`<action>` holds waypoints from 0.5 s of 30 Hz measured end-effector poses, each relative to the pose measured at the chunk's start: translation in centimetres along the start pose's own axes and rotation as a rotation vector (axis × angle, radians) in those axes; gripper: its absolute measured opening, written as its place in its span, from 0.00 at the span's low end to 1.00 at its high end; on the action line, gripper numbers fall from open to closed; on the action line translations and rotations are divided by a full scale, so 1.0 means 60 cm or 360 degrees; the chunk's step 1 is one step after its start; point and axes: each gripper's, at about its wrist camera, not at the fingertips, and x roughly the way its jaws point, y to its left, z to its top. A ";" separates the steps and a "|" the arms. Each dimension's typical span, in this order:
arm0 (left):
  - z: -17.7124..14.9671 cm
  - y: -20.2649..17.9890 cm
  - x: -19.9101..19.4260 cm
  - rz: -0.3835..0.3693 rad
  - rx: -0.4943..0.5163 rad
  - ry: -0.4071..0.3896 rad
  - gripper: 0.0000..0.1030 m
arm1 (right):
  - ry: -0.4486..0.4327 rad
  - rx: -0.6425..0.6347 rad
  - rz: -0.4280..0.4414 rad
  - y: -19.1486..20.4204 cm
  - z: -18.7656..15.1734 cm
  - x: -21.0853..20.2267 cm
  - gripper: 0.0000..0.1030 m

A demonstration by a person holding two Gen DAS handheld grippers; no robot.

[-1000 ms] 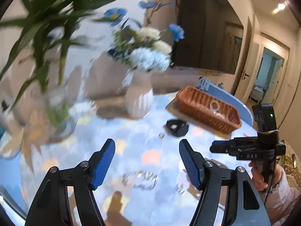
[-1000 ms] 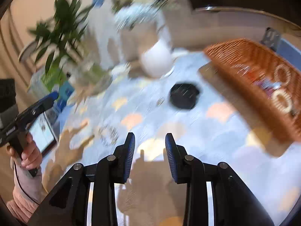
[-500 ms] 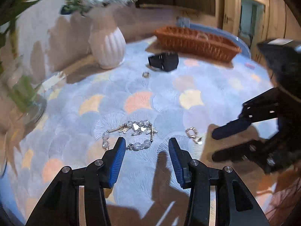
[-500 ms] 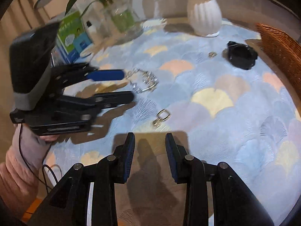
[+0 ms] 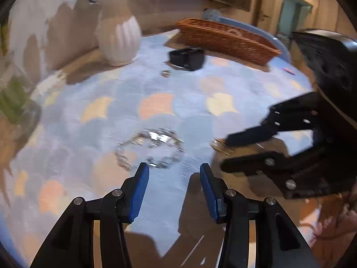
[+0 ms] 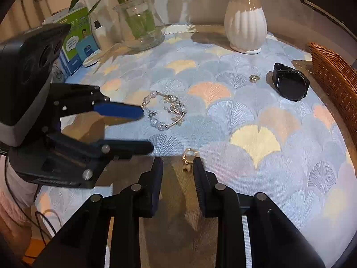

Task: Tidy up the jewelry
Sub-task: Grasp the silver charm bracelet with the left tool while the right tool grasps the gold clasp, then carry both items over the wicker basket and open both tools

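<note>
A pearl and silver bracelet (image 5: 151, 147) lies on the patterned tablecloth. My left gripper (image 5: 174, 174) hovers just short of it, open, its left pad's tip at the bracelet's near edge and nothing between the pads. The same gripper (image 6: 145, 129) shows in the right wrist view beside the bracelet (image 6: 166, 111). A small gold earring (image 6: 188, 156) lies between the tips of my right gripper (image 6: 177, 167), close to the right finger. Those jaws are closing and do not press on the earring. From the left wrist view, the right gripper (image 5: 225, 154) reaches the earring (image 5: 219, 145).
A black watch (image 6: 290, 84) and a small ring (image 6: 254, 78) lie further back. A wicker basket (image 5: 225, 38) with jewelry stands at the far right edge. A white ribbed vase (image 6: 245, 26), a glass vase with a plant (image 6: 140, 26) and a green box (image 6: 75, 42) stand behind.
Both grippers came down from above to the tablecloth. The left jaws narrowed and stopped at the bracelet. The right gripper moved up to the earring and its jaws drew closer.
</note>
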 end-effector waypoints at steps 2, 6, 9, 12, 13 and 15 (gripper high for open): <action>0.012 -0.001 0.004 0.0051 0.0012 -0.0007 0.47 | -0.0006 0.0001 -0.0012 0.001 0.006 0.004 0.29; 0.025 -0.020 0.030 0.0070 0.0129 0.0050 0.46 | -0.0026 -0.0028 -0.0056 0.008 0.011 0.010 0.28; 0.027 -0.020 0.032 0.0046 0.0131 0.0046 0.35 | -0.0030 -0.0078 -0.0142 0.015 0.007 0.009 0.15; 0.023 -0.023 0.028 0.0037 0.0132 0.0041 0.15 | -0.0032 -0.0084 -0.0146 0.008 0.001 0.003 0.15; 0.021 -0.026 0.027 0.0050 0.0145 0.0038 0.13 | -0.0032 -0.0078 -0.0145 0.004 -0.001 0.000 0.15; 0.018 -0.029 0.024 0.0056 0.0143 0.0034 0.09 | -0.0035 -0.0046 -0.0155 -0.010 -0.009 -0.008 0.15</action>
